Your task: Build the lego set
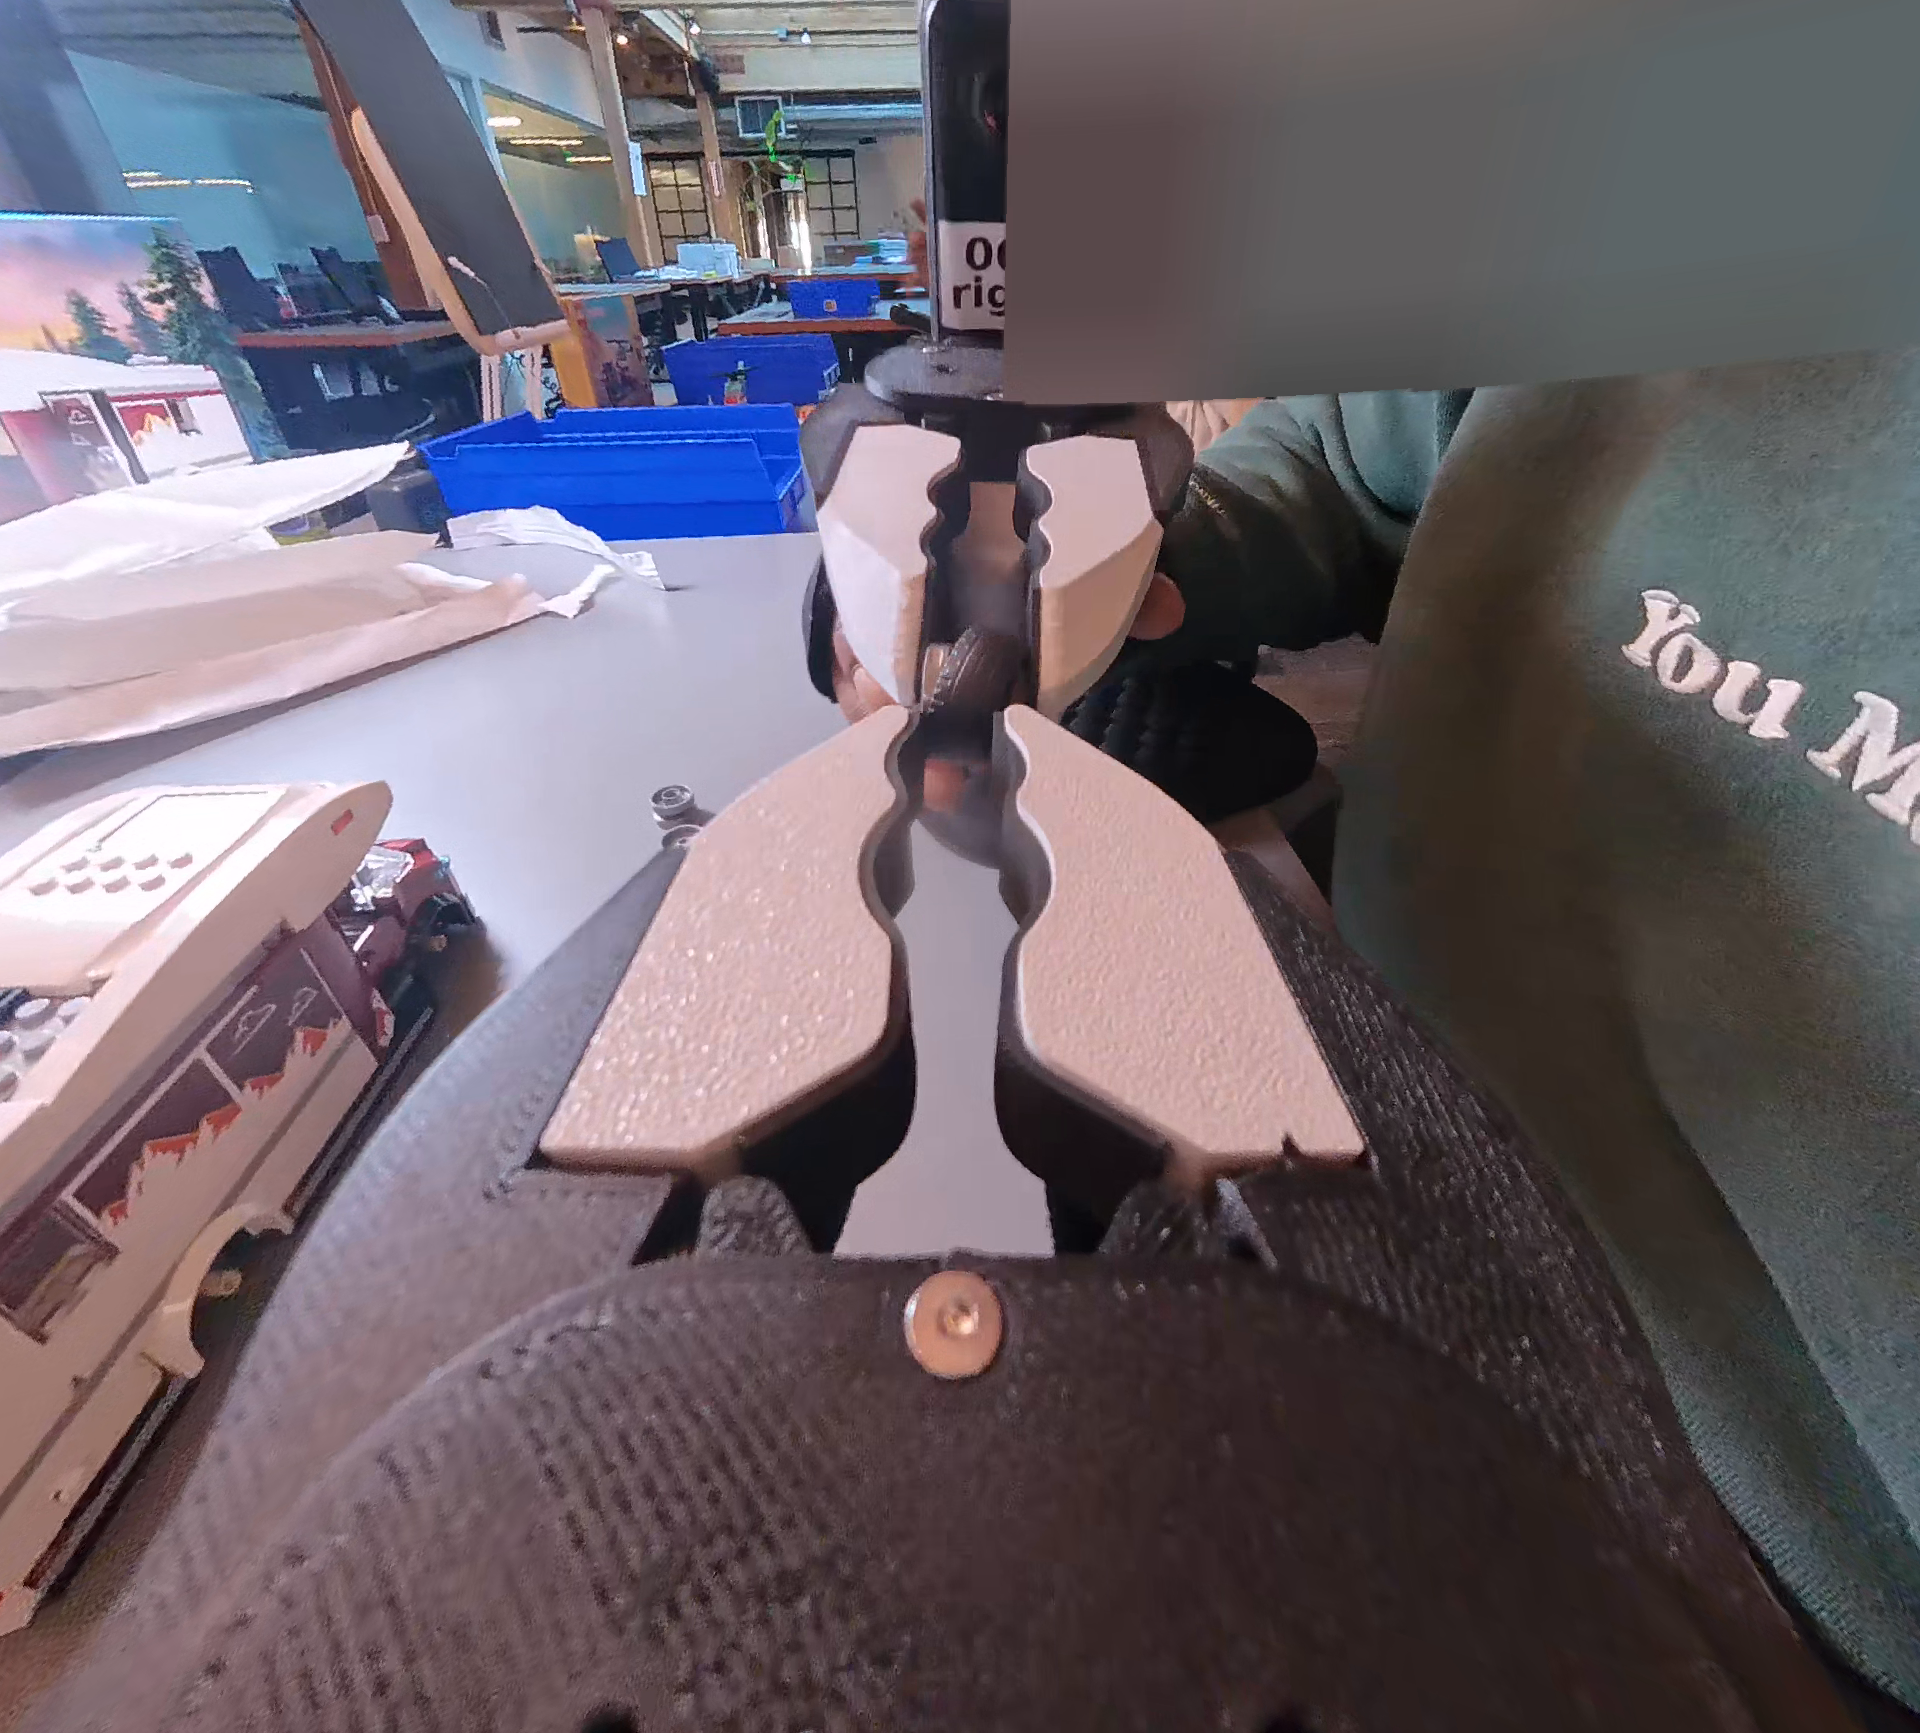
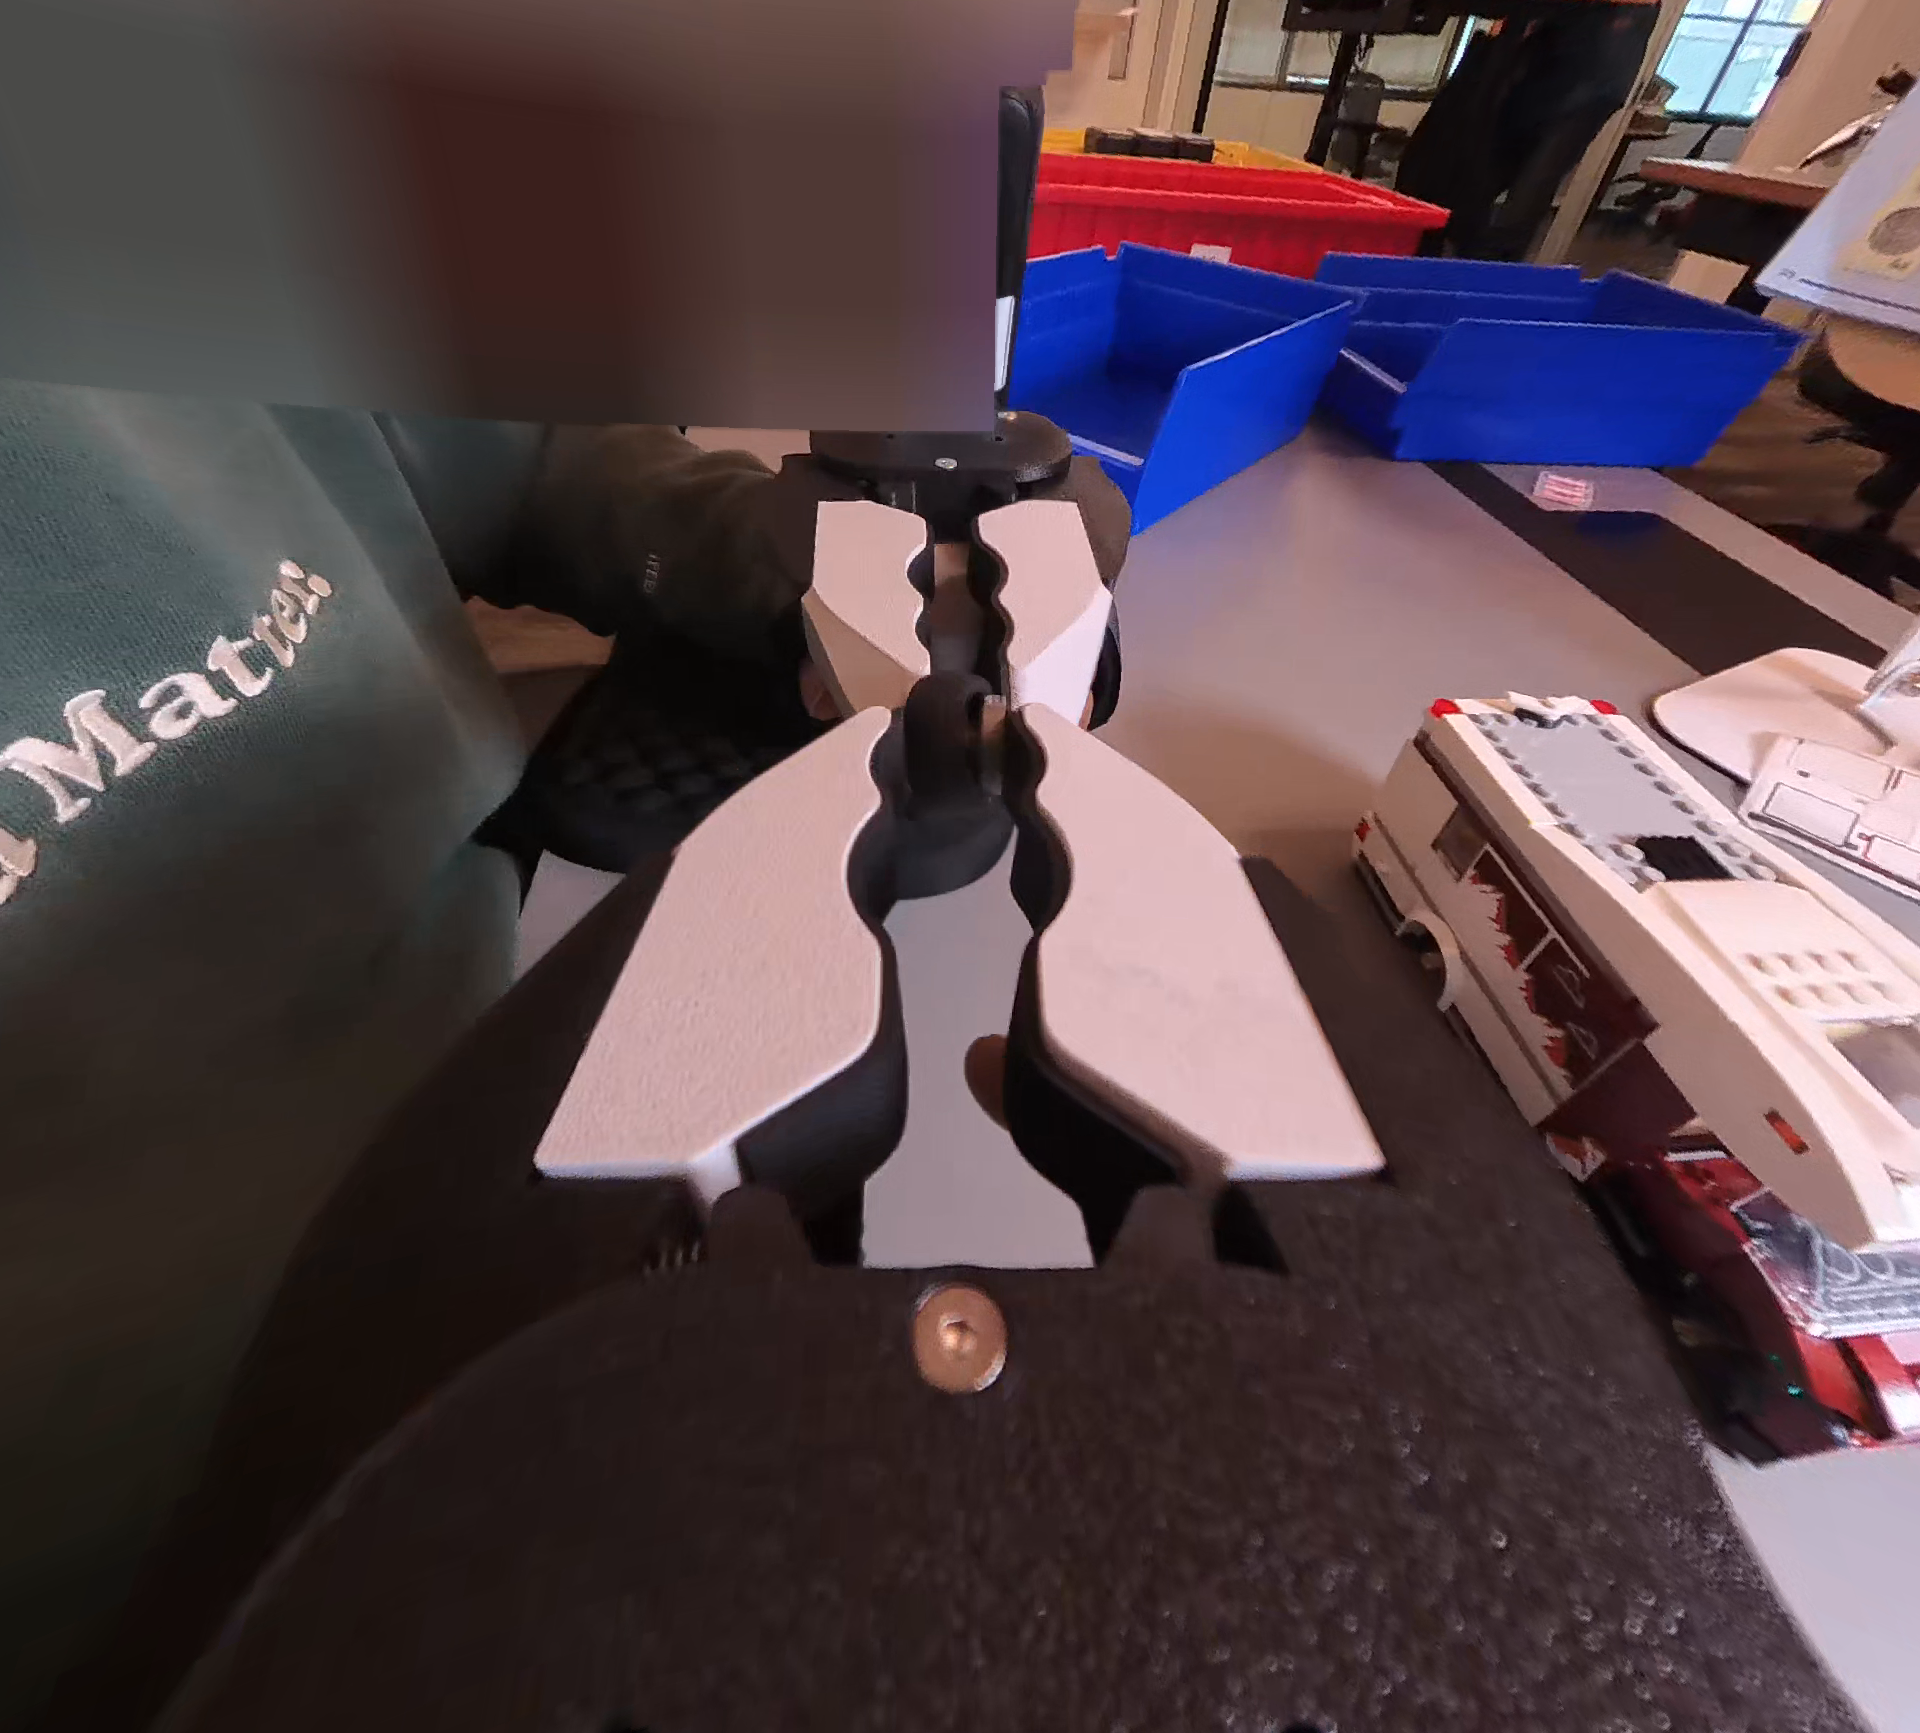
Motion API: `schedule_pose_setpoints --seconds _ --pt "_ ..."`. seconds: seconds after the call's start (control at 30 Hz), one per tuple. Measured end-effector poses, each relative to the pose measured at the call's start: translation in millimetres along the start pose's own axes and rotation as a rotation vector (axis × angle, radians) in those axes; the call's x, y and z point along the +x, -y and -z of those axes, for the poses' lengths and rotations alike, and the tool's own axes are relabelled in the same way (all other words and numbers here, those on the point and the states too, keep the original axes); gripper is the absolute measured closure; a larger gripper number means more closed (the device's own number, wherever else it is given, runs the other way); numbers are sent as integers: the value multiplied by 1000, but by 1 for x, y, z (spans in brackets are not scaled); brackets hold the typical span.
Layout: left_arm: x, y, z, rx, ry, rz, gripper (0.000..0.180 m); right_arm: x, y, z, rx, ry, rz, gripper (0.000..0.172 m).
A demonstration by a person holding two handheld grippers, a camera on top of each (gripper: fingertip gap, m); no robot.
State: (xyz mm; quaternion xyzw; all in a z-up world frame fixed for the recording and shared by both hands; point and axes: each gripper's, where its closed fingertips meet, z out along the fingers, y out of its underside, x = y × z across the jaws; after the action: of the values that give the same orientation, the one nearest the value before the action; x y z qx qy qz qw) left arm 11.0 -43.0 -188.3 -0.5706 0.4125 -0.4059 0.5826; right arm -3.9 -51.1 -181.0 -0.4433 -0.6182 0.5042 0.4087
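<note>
the two grippers meet tip to tip above the grey table (image 1: pixel 582 727). left gripper (image 1: pixel 961 748) jaws clamped on a small black toy wheel (image 1: pixel 971 670); right gripper (image 2: pixel 951 738) jaws slightly apart around that wheel, contact unclear.

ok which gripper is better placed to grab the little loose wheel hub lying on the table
Left, probably: the hub lies on the grey table right beside the left gripper's finger, while the right gripper sits farther off, tip to tip with it.
</note>
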Motion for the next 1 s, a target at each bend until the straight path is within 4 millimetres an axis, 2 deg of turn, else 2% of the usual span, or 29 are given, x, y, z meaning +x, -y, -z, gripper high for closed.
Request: schedule_pose_setpoints --seconds 0.33,0.5,0.6,0.7,0.8,1.0 --pt "3 1 2 9 2 -89 168 -4 4 -3 106 163 -376 156" --pt "3 1 1 -2 22 -142 167 -3 6 -1 224 230 -594 157" --pt "3 4 1 22 17 -115 168 0 11 0 313 247 -688 160" --pt "4 8 1 42 11 -95 168 -2 14 1 332 238 -663 161" --pt "1 7 2 43 12 -81 168 3 12 0 370 247 -746 161" --pt "0 0 1 14 -2 -26 166 2 4 0 262 137 -462 160"
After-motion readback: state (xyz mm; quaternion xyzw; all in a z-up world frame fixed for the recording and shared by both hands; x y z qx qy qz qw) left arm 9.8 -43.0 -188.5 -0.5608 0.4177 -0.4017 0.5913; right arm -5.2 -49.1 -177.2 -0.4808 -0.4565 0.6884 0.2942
